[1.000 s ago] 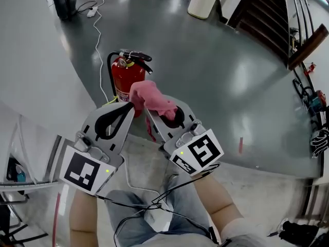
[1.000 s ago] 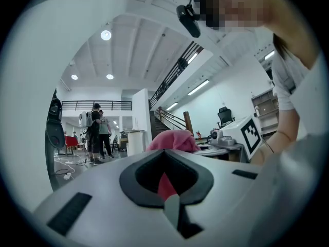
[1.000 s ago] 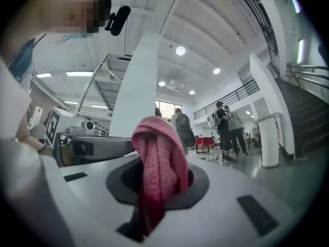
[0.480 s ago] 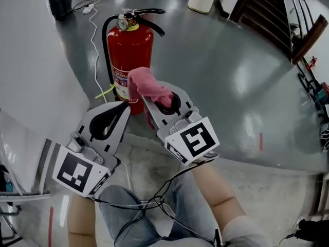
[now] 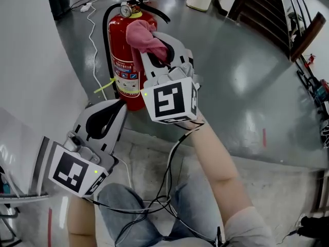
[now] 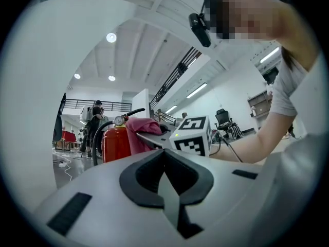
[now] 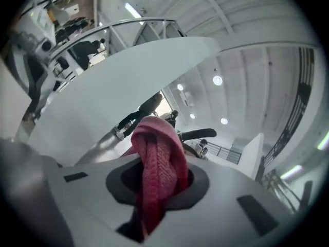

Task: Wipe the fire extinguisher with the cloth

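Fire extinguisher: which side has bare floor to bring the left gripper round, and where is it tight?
Bare floor lies right of the fire extinguisher, up to the stairs. Its left is tight: the wall and a white cable crowd it. The right gripper with the cloth covers the top.

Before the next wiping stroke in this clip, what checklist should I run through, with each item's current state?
1. Cloth grip: ok. The right hand-held gripper is shut on the pink cloth, which is bunched between its jaws.
2. Cloth on target: cannot tell. It sits at the upper body of the fire extinguisher, but contact is not clear.
3. Extinguisher standing upright: ok.
4. Cylinder steadied: not ok. The left hand-held gripper is shut on nothing, low near the base.
5. Cloth clear of the black lever: cannot tell; they are close together.
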